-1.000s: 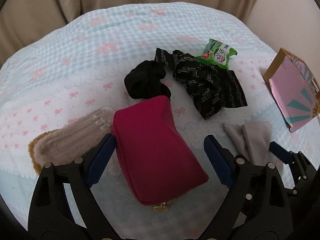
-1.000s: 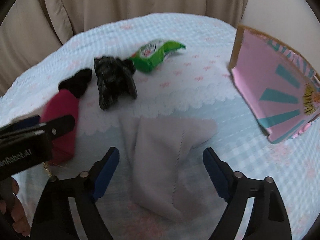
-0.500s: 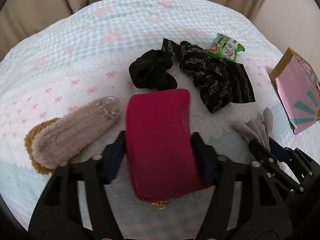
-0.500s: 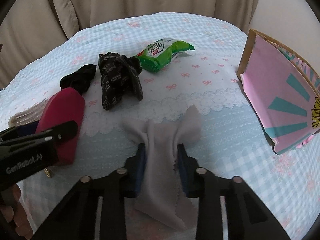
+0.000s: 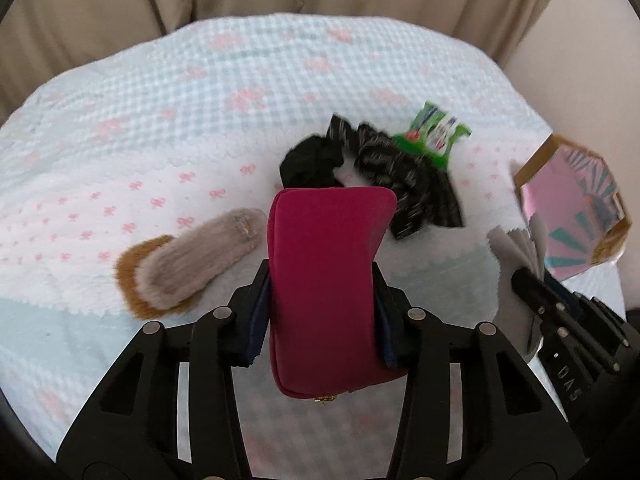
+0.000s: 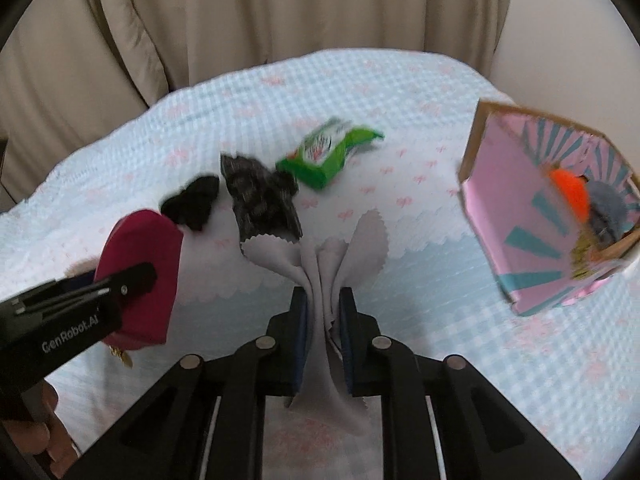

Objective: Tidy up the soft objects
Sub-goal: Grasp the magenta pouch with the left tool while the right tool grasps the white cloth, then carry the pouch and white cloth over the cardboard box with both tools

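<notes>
A: Two grips at once over that one big gingham tablecloth (image 5: pixel 168 92), pale blue with pink bows, and everything was placed off the crimson pouch (image 5: pixel 326 280).

B: The pouch itself was up off the cloth, clamped between the blue pads of the left gripper (image 5: pixel 320 312). Those jaws had just been closing and now pressed its two long sides.

A: Far to the right of the pouch stood the pink and teal box (image 6: pixel 552 216), open-topped, with something orange and something grey inside.

B: Between pouch and box, the grey cloth (image 6: pixel 324 280) was pinched in the right gripper (image 6: pixel 323 340), jaws nearly together after closing, fabric fanning out above the pads and hanging below.

A: Left of the pouch lay the furry slipper (image 5: pixel 188 268), beige with a brown rim, flat on the tablecloth and apart from the gripper.

B: Just beyond the pouch, the patterned black fabric (image 5: pixel 404 176) sprawled, its far end touching the green packet (image 5: pixel 432 140).

A: And the plain black scrunchie (image 5: pixel 312 162) sat right behind the pouch's top edge, beside that fabric.

B: Smallest of all, a gold zip pull (image 5: pixel 326 399) dangled under the pouch.
</notes>
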